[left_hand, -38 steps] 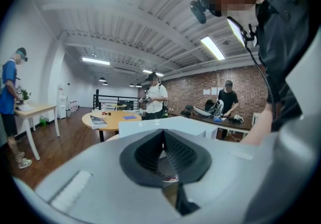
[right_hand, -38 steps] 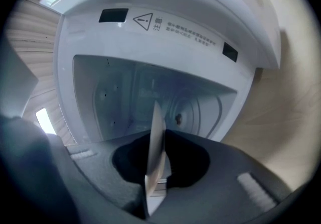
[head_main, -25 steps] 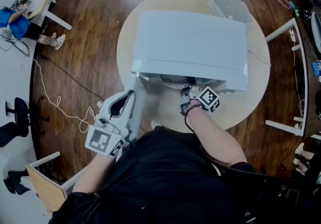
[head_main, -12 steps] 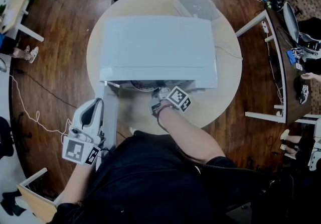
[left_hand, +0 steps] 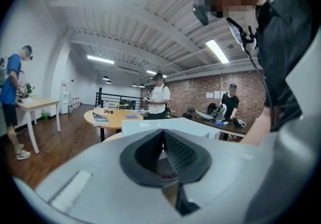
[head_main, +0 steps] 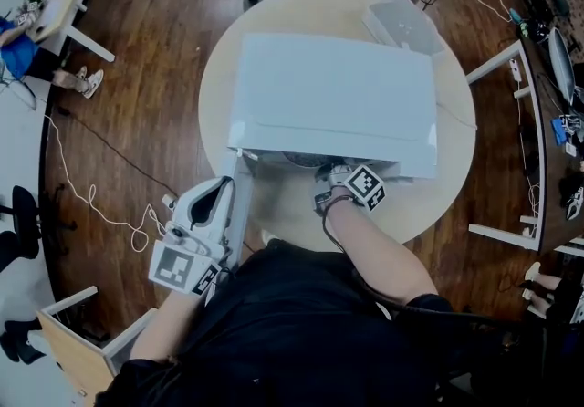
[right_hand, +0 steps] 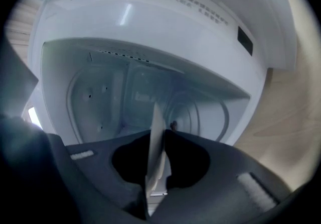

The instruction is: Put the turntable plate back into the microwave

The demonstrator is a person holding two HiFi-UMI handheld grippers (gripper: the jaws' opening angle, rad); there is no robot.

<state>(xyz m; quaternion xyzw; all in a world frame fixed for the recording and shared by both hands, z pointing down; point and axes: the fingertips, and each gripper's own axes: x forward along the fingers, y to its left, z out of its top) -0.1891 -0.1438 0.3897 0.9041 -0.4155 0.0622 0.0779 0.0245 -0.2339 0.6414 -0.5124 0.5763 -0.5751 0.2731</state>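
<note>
Turntable plate [right_hand: 154,117] edge-on at the mouth of the microwave [head_main: 333,95]
My right hand-held gripper [right_hand: 159,135] is pinched nearly closed on the plate's near rim. The microwave's open cavity [right_hand: 115,97] lies straight ahead of it, and the plate's far edge points inward.

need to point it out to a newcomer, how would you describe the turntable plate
On the round wooden table sits a white microwave. At its open mouth, the right gripper pinches the turntable plate: a thin pale disc seen edge-on, the only loose thing there.
</note>
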